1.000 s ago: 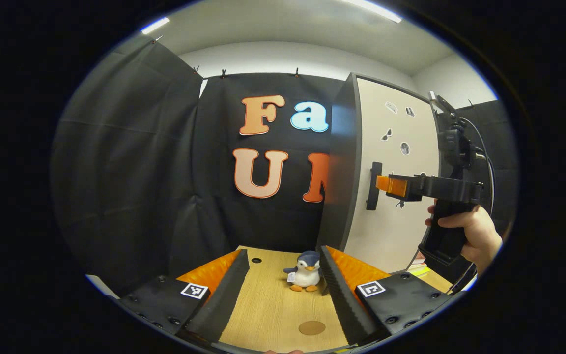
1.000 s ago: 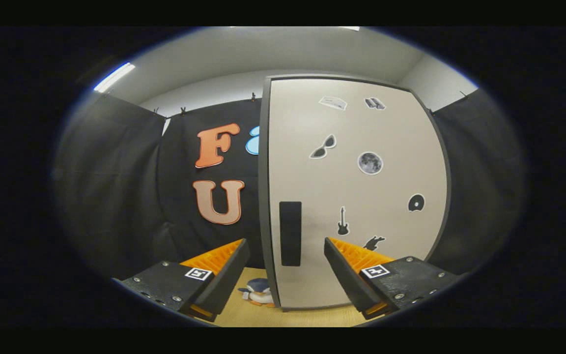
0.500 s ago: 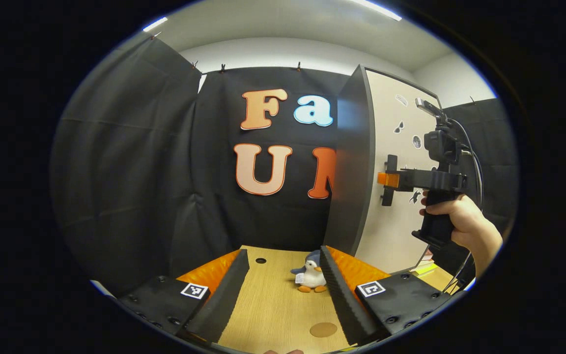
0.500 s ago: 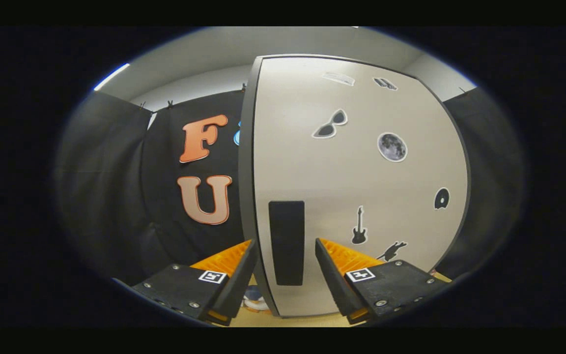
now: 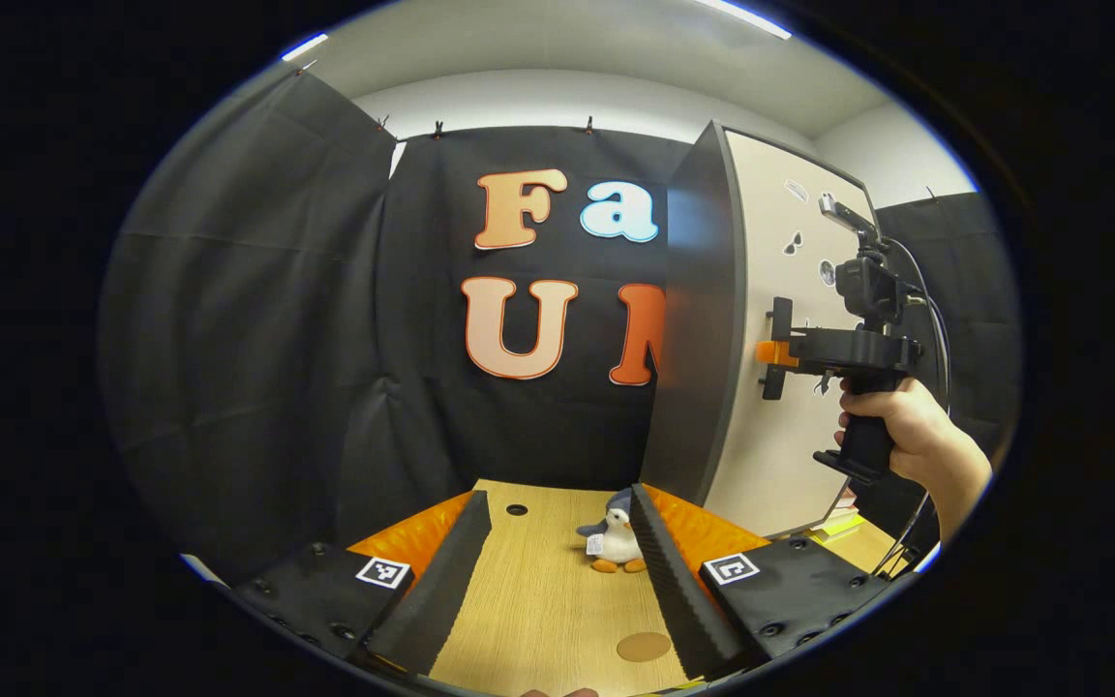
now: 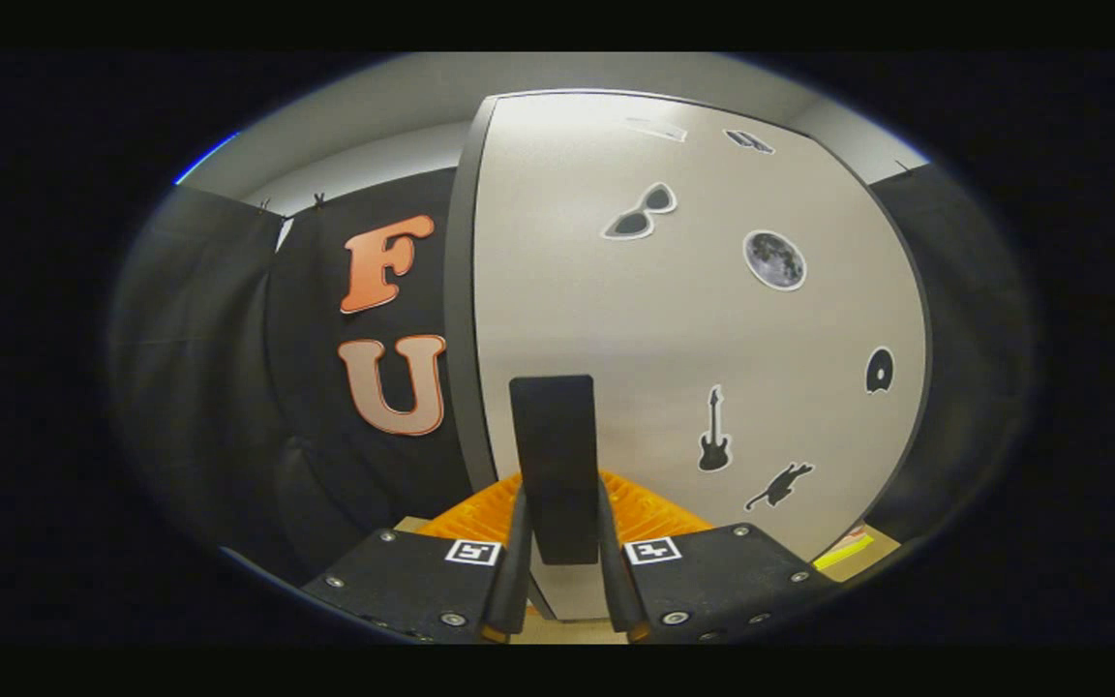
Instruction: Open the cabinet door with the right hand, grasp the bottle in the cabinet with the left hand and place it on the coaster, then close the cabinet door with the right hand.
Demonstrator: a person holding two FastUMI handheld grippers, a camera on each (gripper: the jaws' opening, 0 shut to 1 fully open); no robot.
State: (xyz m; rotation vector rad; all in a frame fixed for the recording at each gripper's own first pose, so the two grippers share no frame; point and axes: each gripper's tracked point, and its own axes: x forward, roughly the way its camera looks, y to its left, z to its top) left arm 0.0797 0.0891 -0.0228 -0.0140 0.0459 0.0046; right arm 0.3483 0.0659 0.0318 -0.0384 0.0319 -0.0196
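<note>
Right gripper view: right gripper clamps door handle.

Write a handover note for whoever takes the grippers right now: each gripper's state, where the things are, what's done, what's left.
Right gripper: shut on the door handle.
Left gripper: open, holding nothing, low over the wooden table.
Cabinet door: looks closed; the bottle is hidden.
Coaster: on the table between the left gripper's fingers; toy penguin stands farther back.
Done: handle gripped.
Left: pull the door open, take the bottle out, set it on the coaster, close the door.
</note>
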